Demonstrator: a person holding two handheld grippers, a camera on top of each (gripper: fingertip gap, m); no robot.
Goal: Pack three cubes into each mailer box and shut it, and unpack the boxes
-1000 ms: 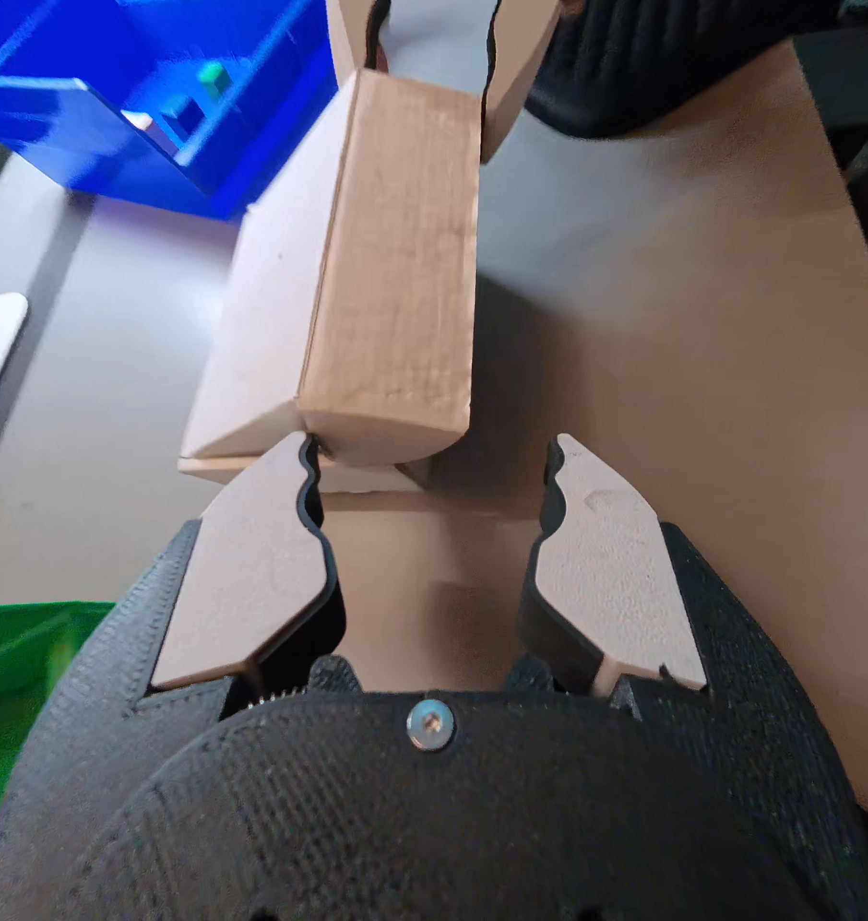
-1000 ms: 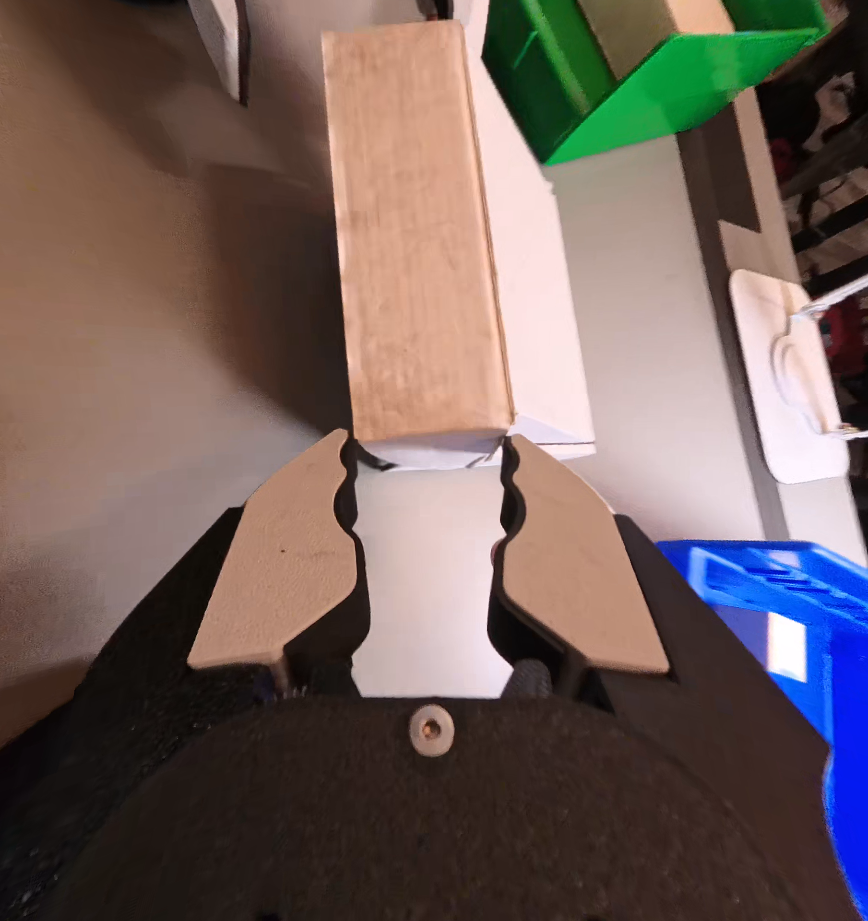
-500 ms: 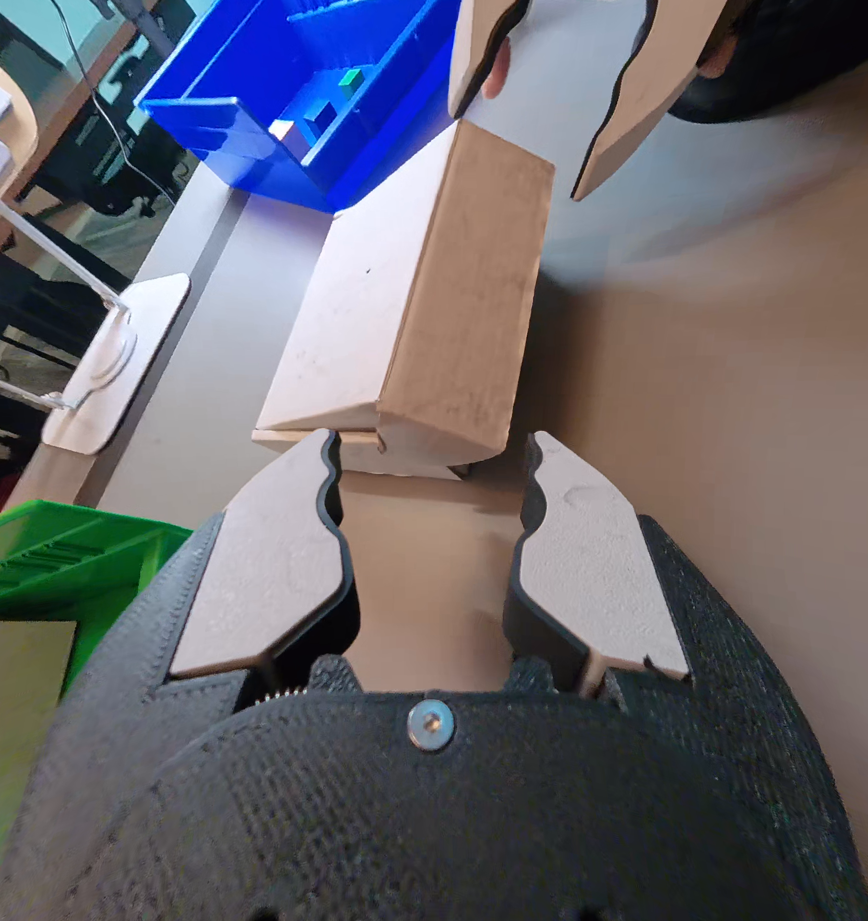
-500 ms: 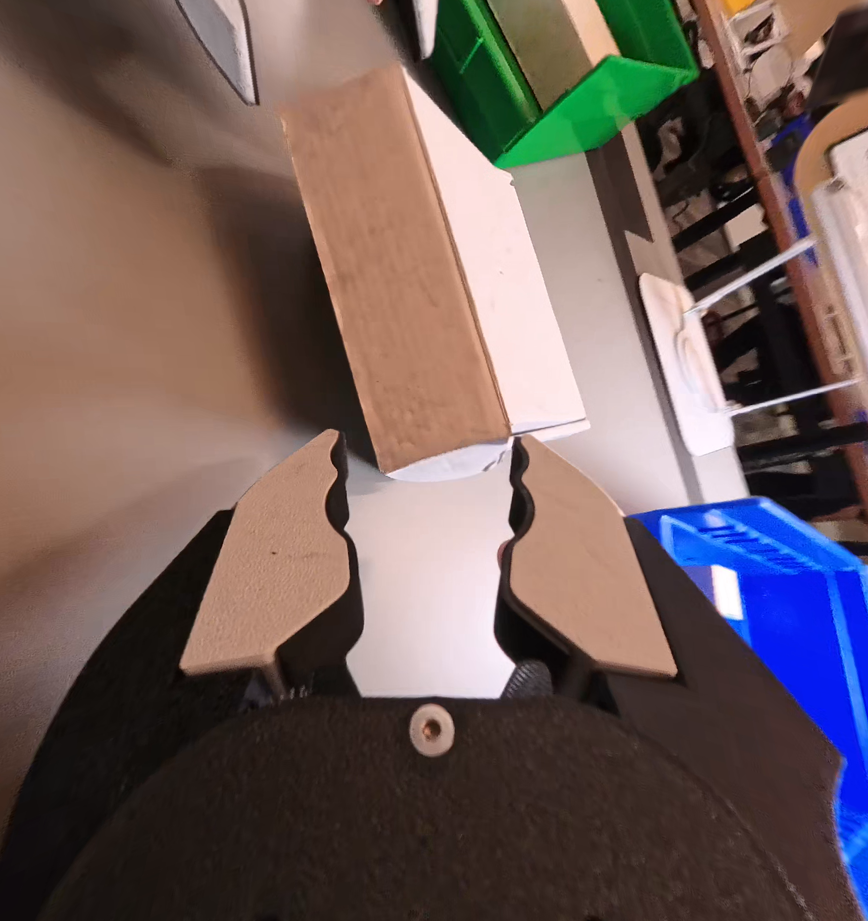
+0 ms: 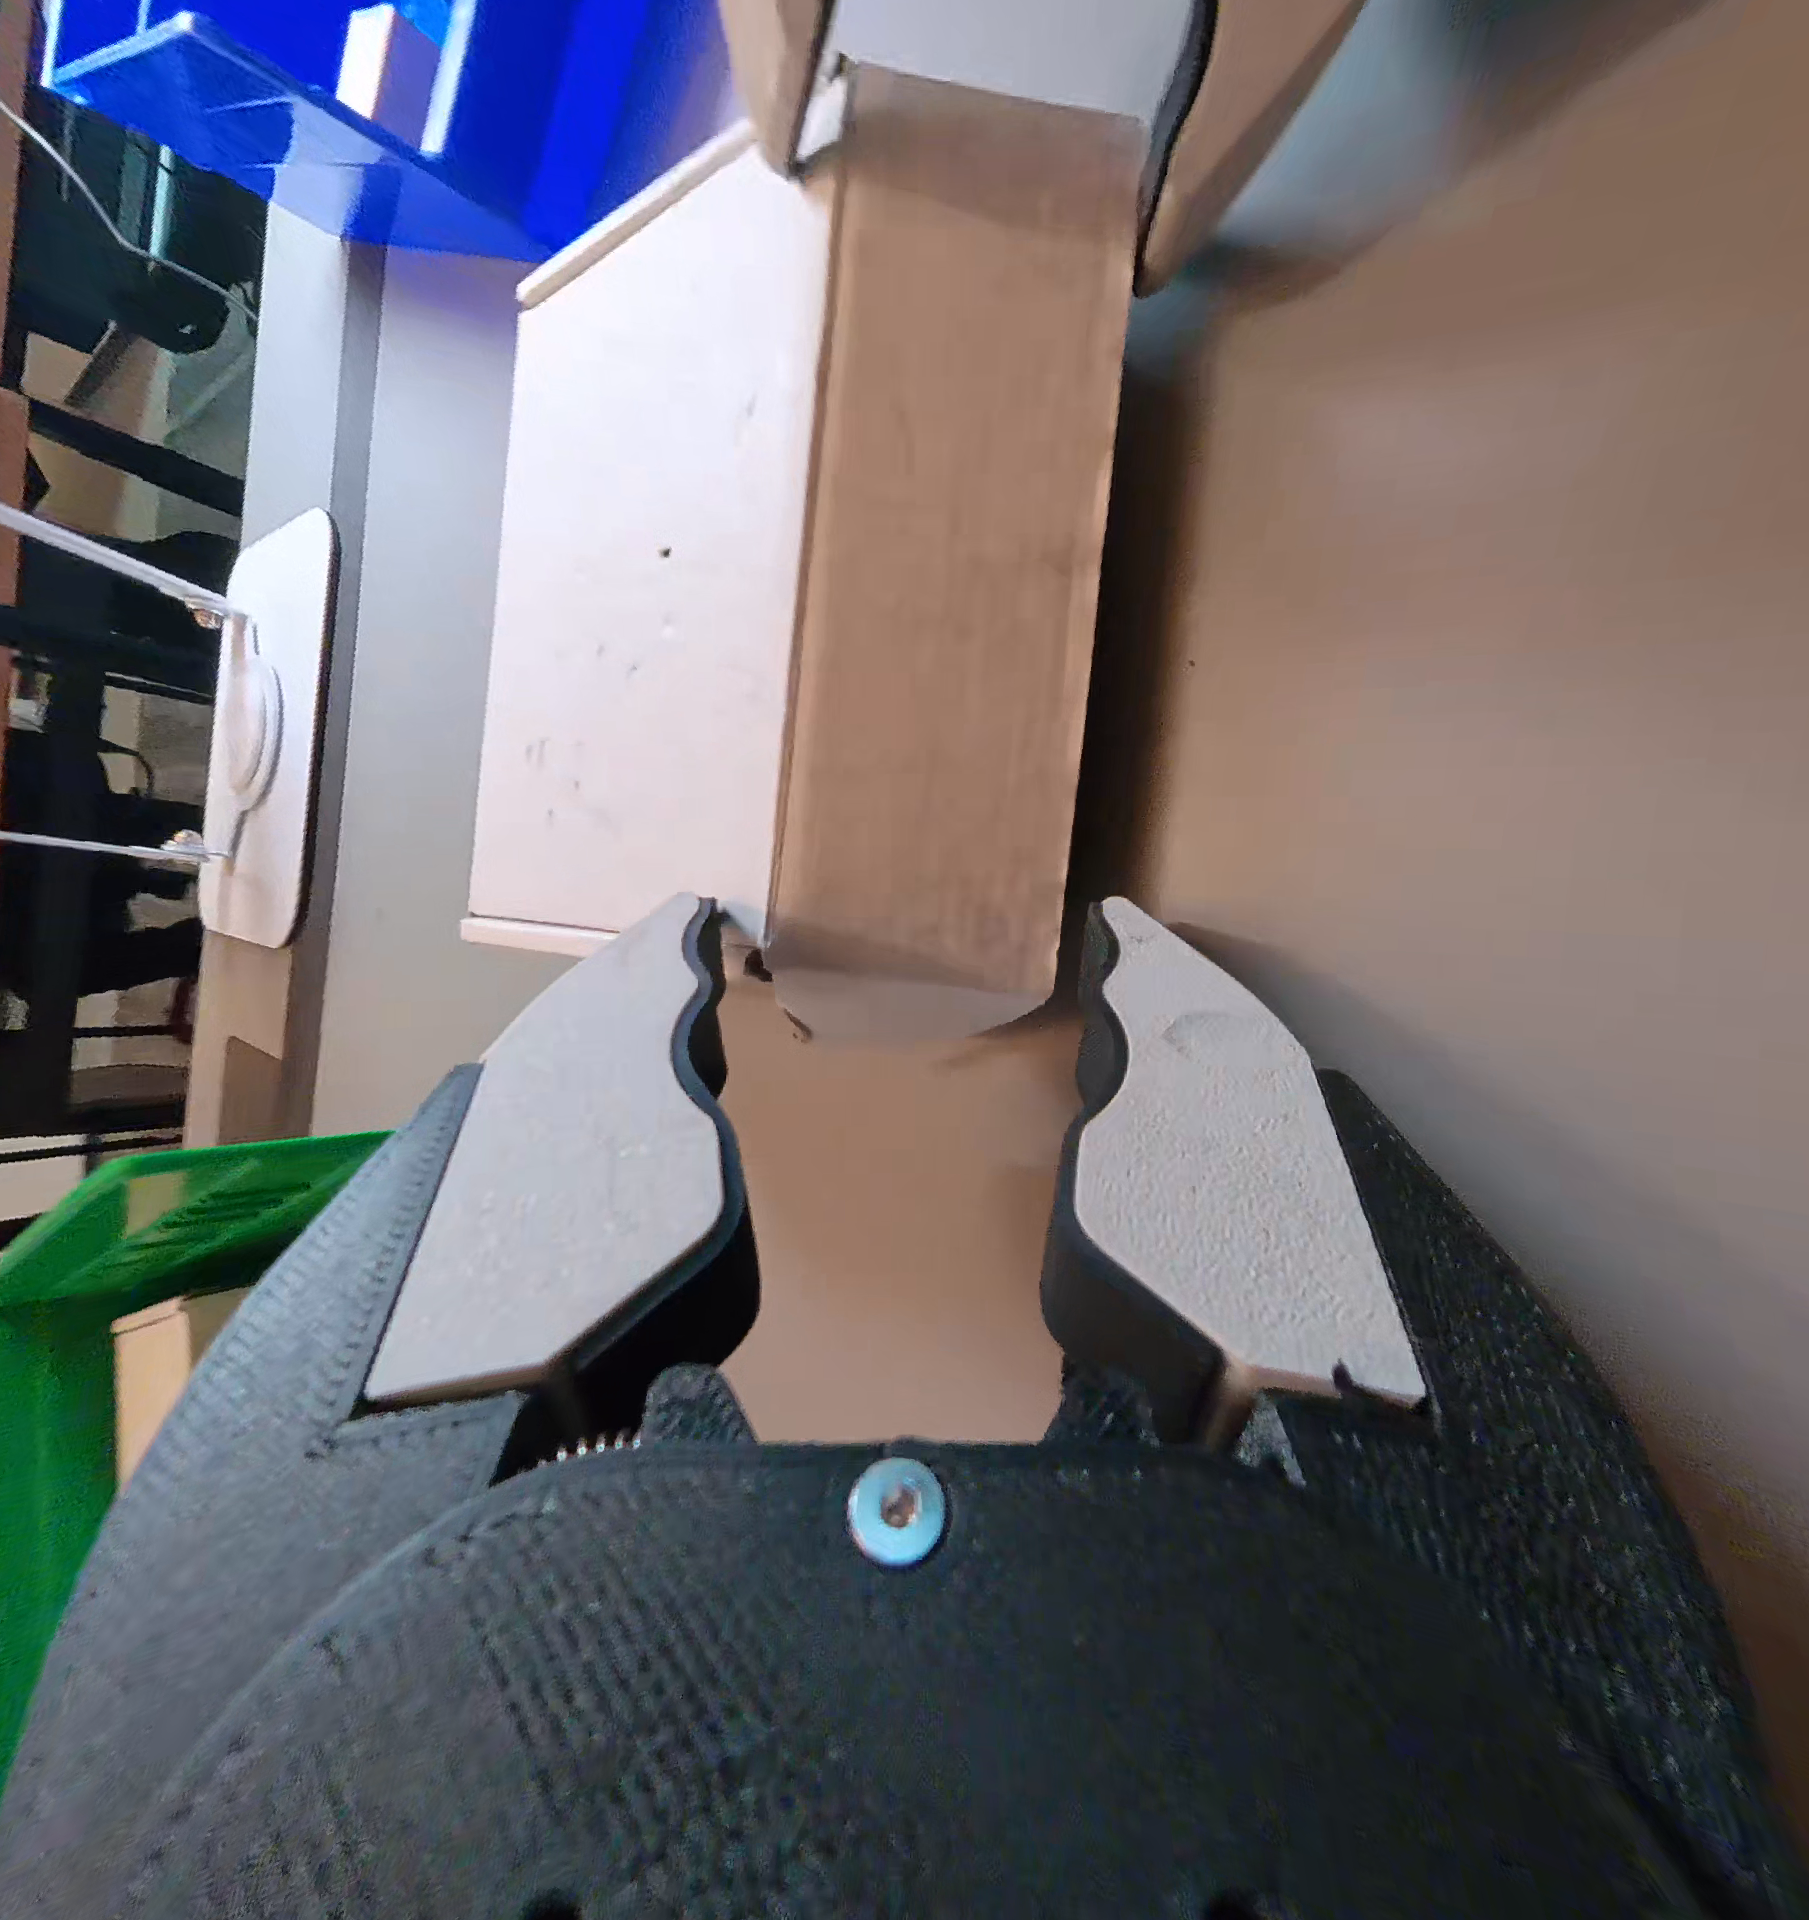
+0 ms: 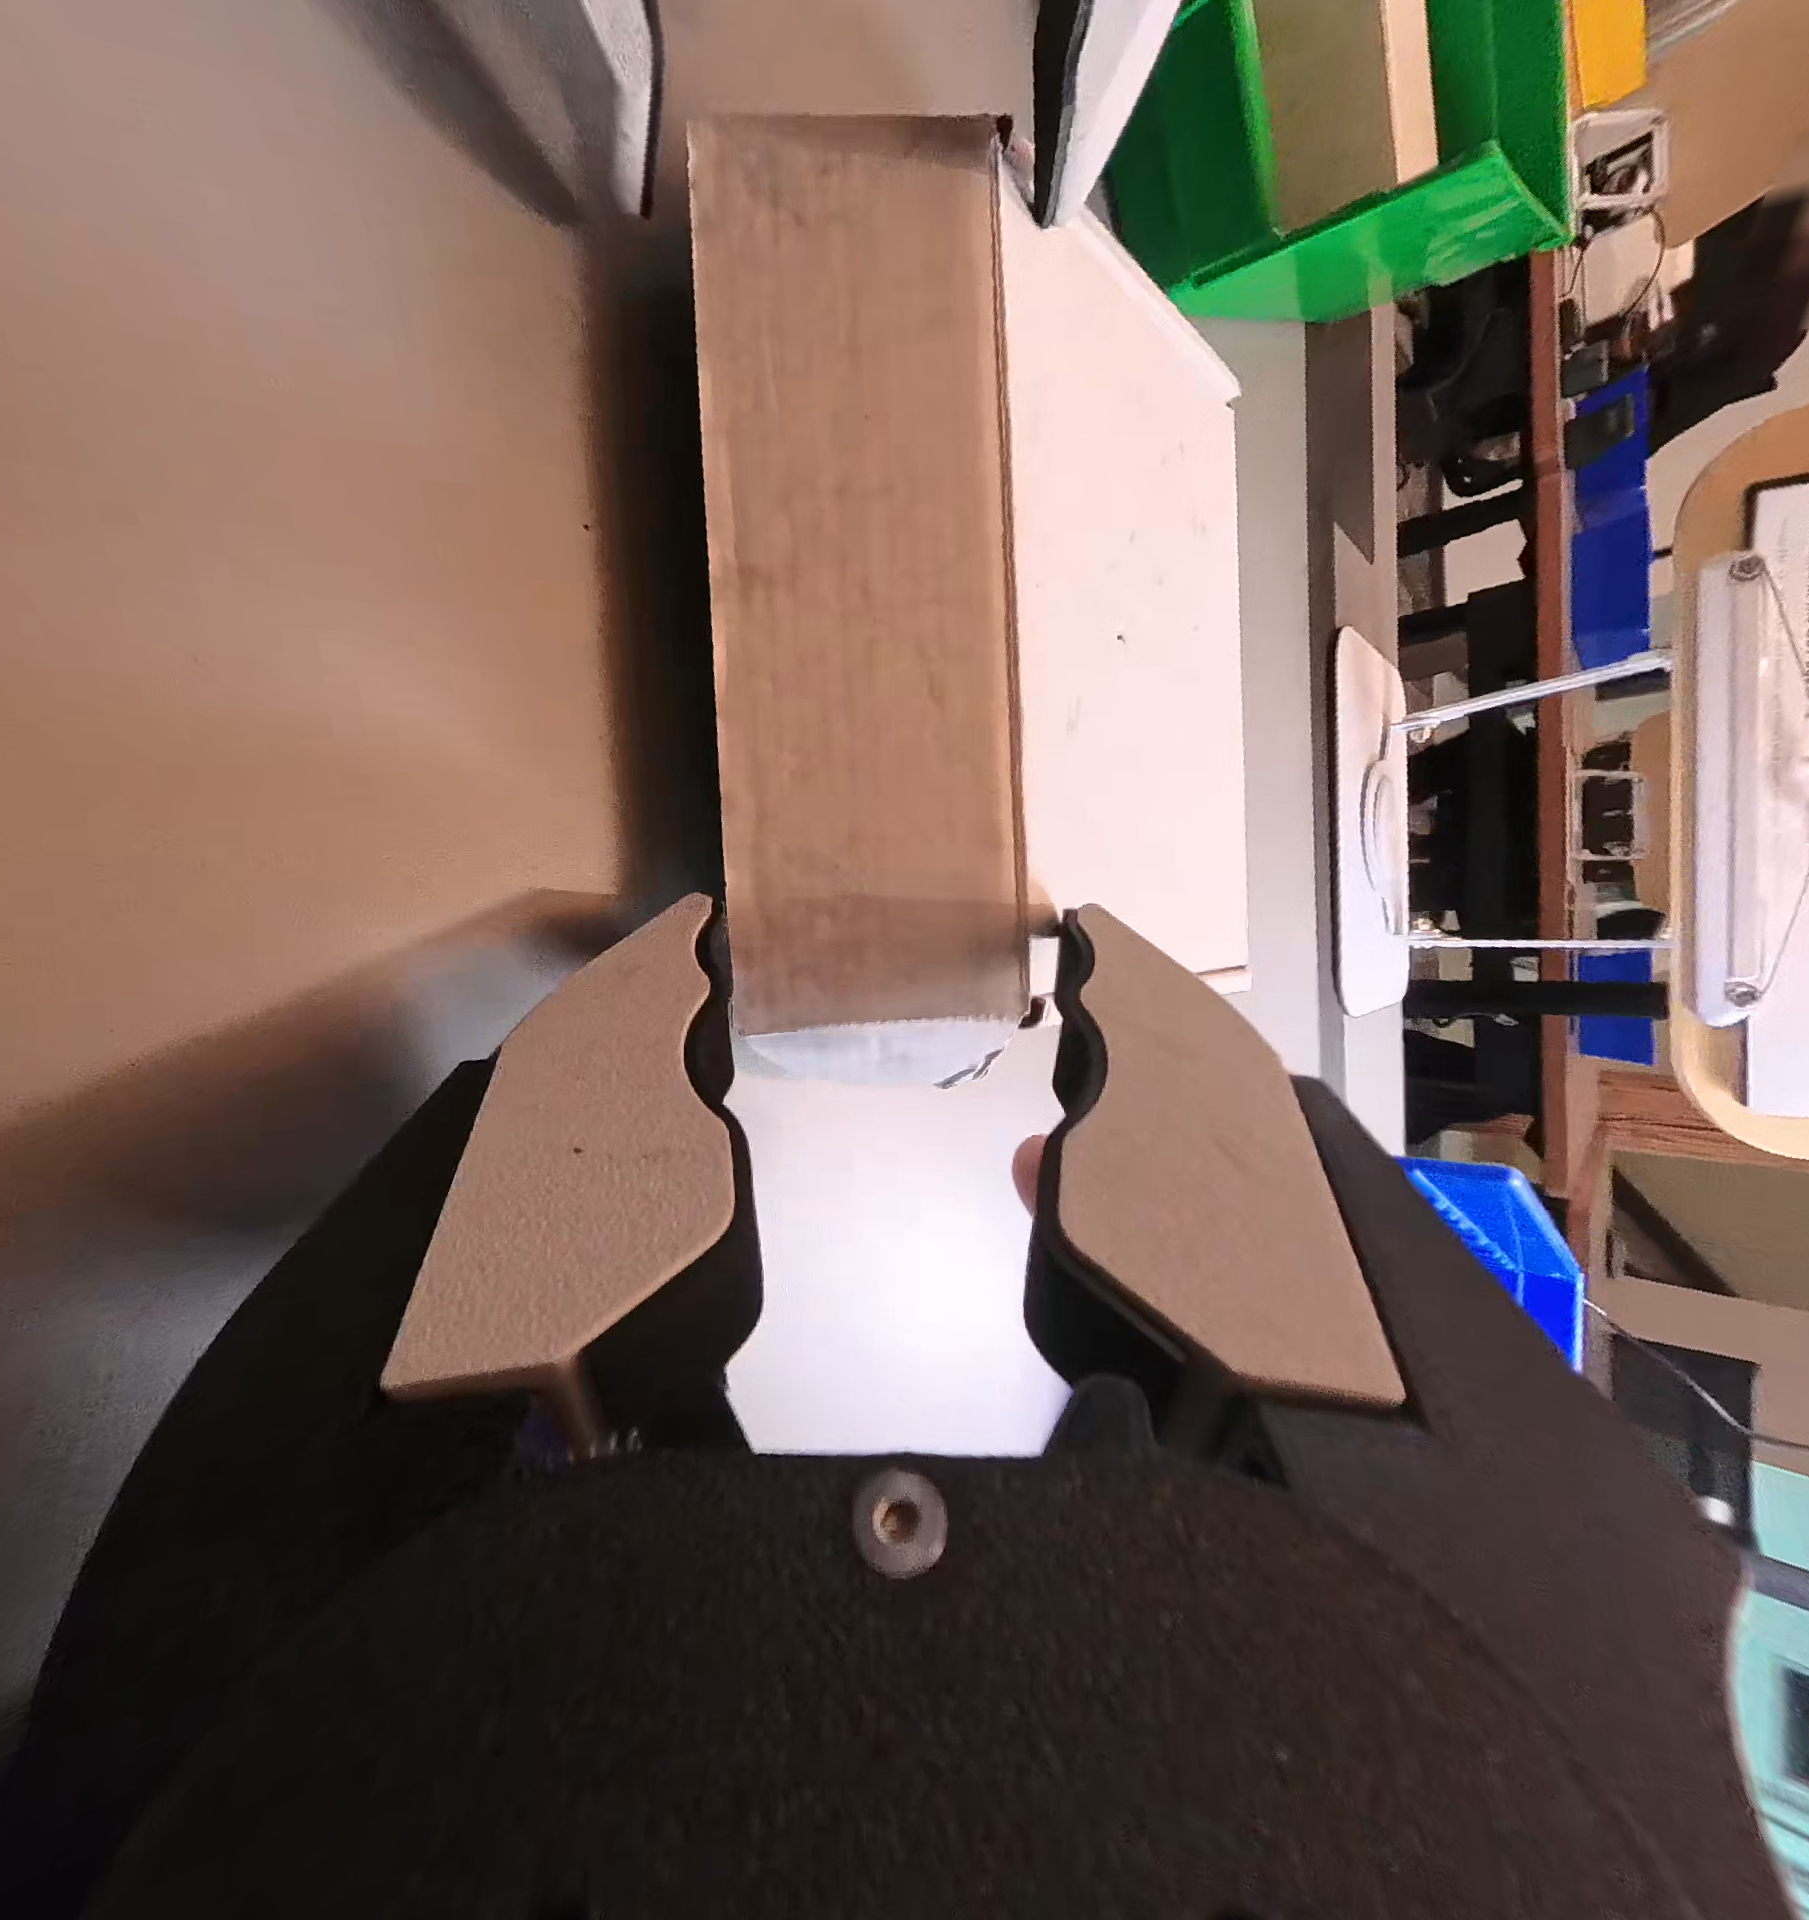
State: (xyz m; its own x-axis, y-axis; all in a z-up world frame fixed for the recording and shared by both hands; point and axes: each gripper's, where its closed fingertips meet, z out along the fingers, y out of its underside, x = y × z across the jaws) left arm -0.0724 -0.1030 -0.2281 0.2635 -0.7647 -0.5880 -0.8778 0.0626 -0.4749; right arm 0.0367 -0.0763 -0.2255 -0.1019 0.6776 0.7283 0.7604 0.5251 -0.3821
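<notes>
A shut mailer box lies on the table, with a narrow brown side (image 5: 941, 623) and a broad white face (image 5: 640, 623). My left gripper (image 5: 900, 920) is open, its fingertips straddling the near end of the brown side with small gaps. My right gripper (image 5: 973, 197) straddles the far end. In the right wrist view the same box (image 6: 858, 520) runs away from my right gripper (image 6: 889, 925), which is open; its left fingertip touches the box end and the right one stands just clear. The left gripper (image 6: 848, 203) shows at the far end. No cubes are visible.
The brown tabletop (image 5: 1502, 727) lies beside the box. A blue bin (image 5: 308, 135) and a green bin (image 5: 38, 1403) stand past the white face; they also show in the right wrist view, green (image 6: 1347, 229) and blue (image 6: 1492, 1236). A white stand base (image 6: 1373, 810) and a clipboard sheet (image 6: 1773, 779) stand beyond. Some 12 cm of space lies between my two pairs of fingers.
Both grippers have rolled and moved in until their fingertips straddle the box's two ends. The left jaws have narrowed a little. The box has stayed on the table.
</notes>
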